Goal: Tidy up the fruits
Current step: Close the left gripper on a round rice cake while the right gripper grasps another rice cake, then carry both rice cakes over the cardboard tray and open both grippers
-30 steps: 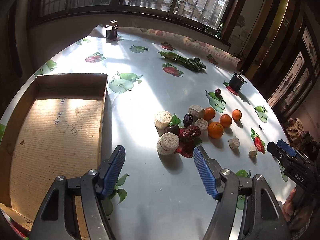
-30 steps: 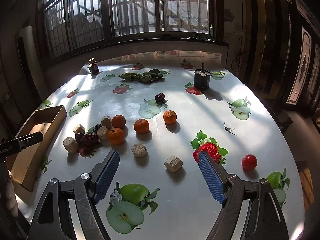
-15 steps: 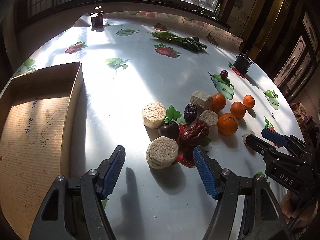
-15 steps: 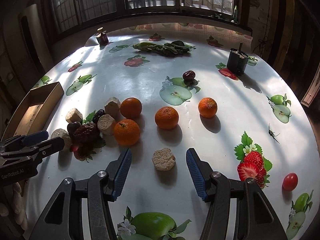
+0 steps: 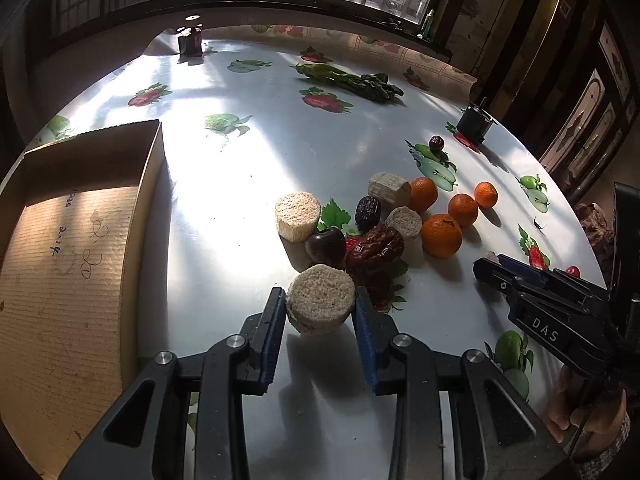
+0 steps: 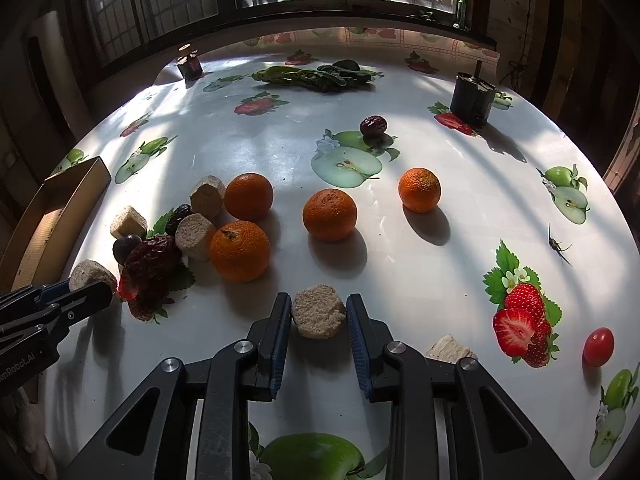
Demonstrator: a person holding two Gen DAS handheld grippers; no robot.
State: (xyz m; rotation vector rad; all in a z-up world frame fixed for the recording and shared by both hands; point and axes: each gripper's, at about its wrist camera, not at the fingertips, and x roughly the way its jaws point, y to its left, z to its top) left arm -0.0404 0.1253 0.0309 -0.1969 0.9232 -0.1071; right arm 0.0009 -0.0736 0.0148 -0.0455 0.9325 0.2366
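Left gripper (image 5: 320, 308): closed in on a pale, crumbly round piece (image 5: 321, 303); both blue pads touch its sides, and it sits on the table (image 5: 240, 152).
Right gripper (image 6: 318, 316): narrowed around a smaller tan piece (image 6: 318, 315) with flat-cut sides; the left pad touches it, while the right pad is touching or just off it, I cannot tell which.
Landmark: the big wrinkled red date (image 5: 374, 250) in the middle of the fruit cluster.
Left-held piece: just in front of the date, nearly touching it; rough grainy top, lighter rim.
Right-held piece: well to the right of the date, in front of the nearest orange (image 6: 239, 250).
Dark plum (image 5: 325, 245): glossy, pressed against the date's left side.
Small dark date (image 5: 368, 213): just behind the big date.
Other pale pieces: 1 (image 5: 298, 216) behind-left of the date, 1 (image 5: 404, 222) right behind it, 1 (image 5: 389, 189) farther back.
Oranges: 4, bright and dimpled, all to the right of the date; the other 3 (image 6: 249, 196) (image 6: 329, 214) (image 6: 419, 190) lie farther back and right.
Lone date (image 6: 373, 126): well behind the cluster, on a printed apple.
Cherry tomato (image 6: 598, 346): far right of the date, near the table's edge.
Cardboard box (image 5: 72, 248): well left of the date, open, brown, with pen marks inside.
Greens (image 6: 316, 76): far behind the date.
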